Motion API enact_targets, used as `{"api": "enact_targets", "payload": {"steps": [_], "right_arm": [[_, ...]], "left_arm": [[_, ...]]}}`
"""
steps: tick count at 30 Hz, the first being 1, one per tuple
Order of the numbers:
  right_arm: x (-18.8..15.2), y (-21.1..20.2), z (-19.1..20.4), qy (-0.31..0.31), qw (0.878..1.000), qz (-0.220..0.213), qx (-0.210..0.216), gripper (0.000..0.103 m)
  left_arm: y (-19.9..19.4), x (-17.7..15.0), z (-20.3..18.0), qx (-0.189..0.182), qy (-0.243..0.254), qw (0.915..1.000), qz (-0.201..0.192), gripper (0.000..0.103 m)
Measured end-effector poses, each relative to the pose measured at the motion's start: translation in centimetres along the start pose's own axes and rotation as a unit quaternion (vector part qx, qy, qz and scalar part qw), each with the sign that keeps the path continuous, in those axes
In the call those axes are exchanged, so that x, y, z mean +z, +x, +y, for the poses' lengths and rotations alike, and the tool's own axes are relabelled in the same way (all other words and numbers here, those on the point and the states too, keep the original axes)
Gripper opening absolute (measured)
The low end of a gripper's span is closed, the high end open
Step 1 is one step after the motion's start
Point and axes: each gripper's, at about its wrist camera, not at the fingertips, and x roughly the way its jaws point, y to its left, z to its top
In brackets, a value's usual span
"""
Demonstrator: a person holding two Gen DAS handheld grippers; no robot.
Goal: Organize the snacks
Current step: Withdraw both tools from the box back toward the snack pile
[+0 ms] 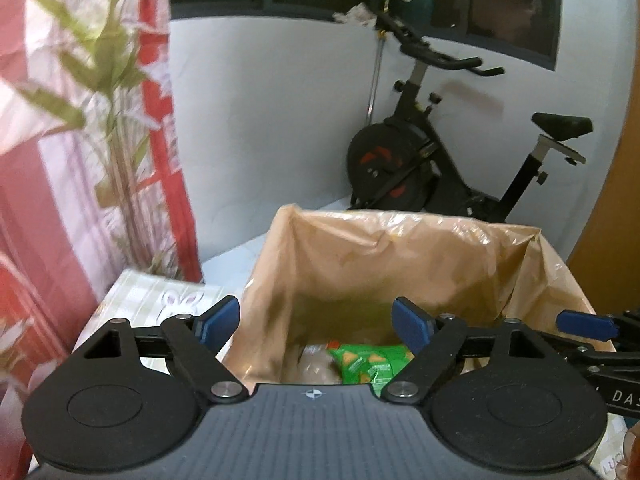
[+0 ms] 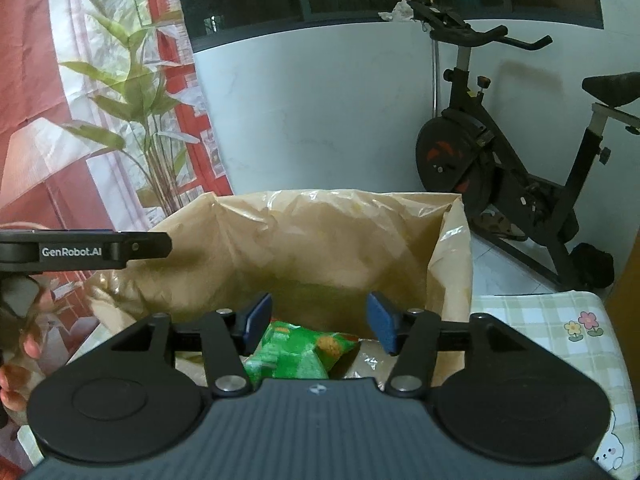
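Observation:
A tan plastic-lined box [image 1: 400,256] stands open on the table, also in the right wrist view [image 2: 320,232]. A green snack packet [image 1: 364,362] lies at its bottom beside a pale clear packet [image 1: 316,368]; the green packet also shows in the right wrist view [image 2: 296,352]. My left gripper [image 1: 316,322] is open and empty above the box's near edge. My right gripper [image 2: 318,322] is open and empty above the box, with the green packet below its fingers. The right gripper's blue fingertip [image 1: 584,324] shows at the left view's right edge.
A checked tablecloth with cartoon prints [image 2: 552,320] covers the table, also at the left of the box [image 1: 160,296]. An exercise bike [image 1: 440,152] stands behind by the white wall. A leafy plant [image 2: 140,92] and red-white curtain [image 1: 60,160] are at the left.

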Motion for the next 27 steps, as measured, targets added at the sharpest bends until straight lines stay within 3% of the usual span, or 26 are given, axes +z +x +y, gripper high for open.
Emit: {"api": "enact_targets", "payload": {"steps": [4, 12, 27], "right_arm": [[-0.2, -0.7, 0.5, -0.017, 1.000, 0.006, -0.001, 0.064], [-1.1, -2.7, 1.2, -0.040, 0.999, -0.002, -0.001, 0.084], [-3.6, -5.7, 2.1, -0.045, 0.998, -0.024, 0.033, 0.095]], "left_arm": [[-1.2, -0.8, 1.8, -0.005, -0.025, 0.9996, 0.013, 0.087], [-3.6, -2.5, 4.0, 0.004, -0.050, 0.9987, 0.011, 0.091], [-7.4, -6.4, 7.2, 0.017, -0.079, 0.9966, -0.016, 0.095]]}}
